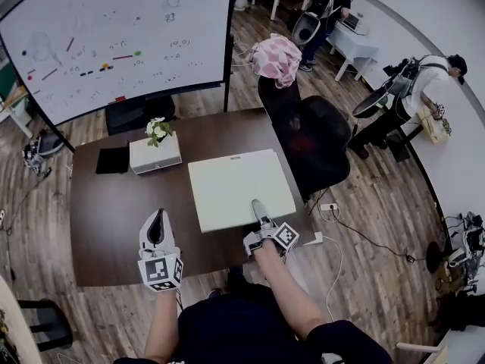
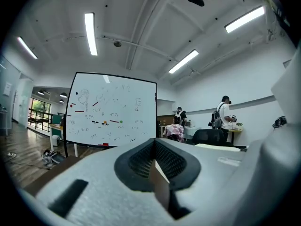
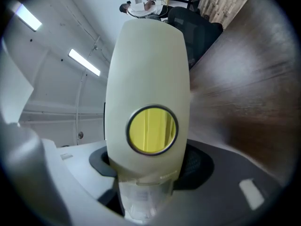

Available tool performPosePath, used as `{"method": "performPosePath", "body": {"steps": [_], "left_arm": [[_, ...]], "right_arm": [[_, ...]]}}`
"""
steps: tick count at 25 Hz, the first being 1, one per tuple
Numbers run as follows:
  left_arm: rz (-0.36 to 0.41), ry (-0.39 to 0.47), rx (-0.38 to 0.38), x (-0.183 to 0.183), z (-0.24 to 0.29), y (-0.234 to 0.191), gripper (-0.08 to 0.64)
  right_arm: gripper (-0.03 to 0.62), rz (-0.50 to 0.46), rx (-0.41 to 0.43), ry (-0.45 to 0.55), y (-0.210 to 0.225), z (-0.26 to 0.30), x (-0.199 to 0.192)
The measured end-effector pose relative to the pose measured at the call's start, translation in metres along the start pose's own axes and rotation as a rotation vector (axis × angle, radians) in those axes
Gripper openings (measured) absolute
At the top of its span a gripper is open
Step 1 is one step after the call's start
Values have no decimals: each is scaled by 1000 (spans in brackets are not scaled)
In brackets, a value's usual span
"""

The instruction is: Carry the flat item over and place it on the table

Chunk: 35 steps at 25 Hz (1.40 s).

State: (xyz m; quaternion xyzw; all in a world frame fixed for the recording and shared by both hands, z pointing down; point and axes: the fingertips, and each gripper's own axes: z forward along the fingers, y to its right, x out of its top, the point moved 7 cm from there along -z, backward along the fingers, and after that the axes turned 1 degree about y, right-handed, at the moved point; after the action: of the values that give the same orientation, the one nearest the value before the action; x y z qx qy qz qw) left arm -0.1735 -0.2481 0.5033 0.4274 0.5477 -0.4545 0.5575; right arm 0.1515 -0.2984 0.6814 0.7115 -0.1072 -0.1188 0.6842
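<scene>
So, nearest the person, the right gripper was clamped on the near edge of the board, jaws partway apart with the pale slab pinched between them. The left gripper sat off to the left with its jaws together and nothing in them. It was well apart from the board, so the right hand was the only one on it. The thing that mattered for the next move: the board ran straight ahead and away from the right gripper, lying flat over the right half of the table, with its edges roughly square to the table's. From above it looked down on the wood or very nearly so (I honestly couldn't tell whether the gripped edge was fully resting). If it was, I'd guess letting go and backing out toward the person was about all that remained. The right gripper view showed what the head view didn't, the grip itself: a cream slab with a round yellow spot filling the gap, with dark wood off to one side. The left gripper view just pointed up at the ceiling and the room. Further back sat a white box with a little plant, then a black chair and the whiteboard.
</scene>
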Motion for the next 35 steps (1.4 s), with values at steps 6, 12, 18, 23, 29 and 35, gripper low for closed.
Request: {"method": "performPosePath", "body": {"steps": [6, 12, 18, 23, 29, 35], "left_arm": [[6, 1, 13, 8, 34, 5, -2], [-1, -13, 60, 4, 47, -7, -2], [1, -43, 84, -3, 55, -10, -3], [1, -57, 89, -7, 58, -11, -2], [-24, -68, 117, -12, 55, -19, -3], [-20, -63, 126, -11, 53, -17, -2]], "right_arm": [[288, -13, -82, -14, 40, 59, 24], [288, 14, -120, -19, 75, 97, 31], [290, 57, -200, -18, 105, 116, 32], [293, 34, -283, -21, 124, 122, 36], [313, 42, -316, -37, 126, 134, 39], [342, 67, -361, -4, 122, 147, 42]]}}
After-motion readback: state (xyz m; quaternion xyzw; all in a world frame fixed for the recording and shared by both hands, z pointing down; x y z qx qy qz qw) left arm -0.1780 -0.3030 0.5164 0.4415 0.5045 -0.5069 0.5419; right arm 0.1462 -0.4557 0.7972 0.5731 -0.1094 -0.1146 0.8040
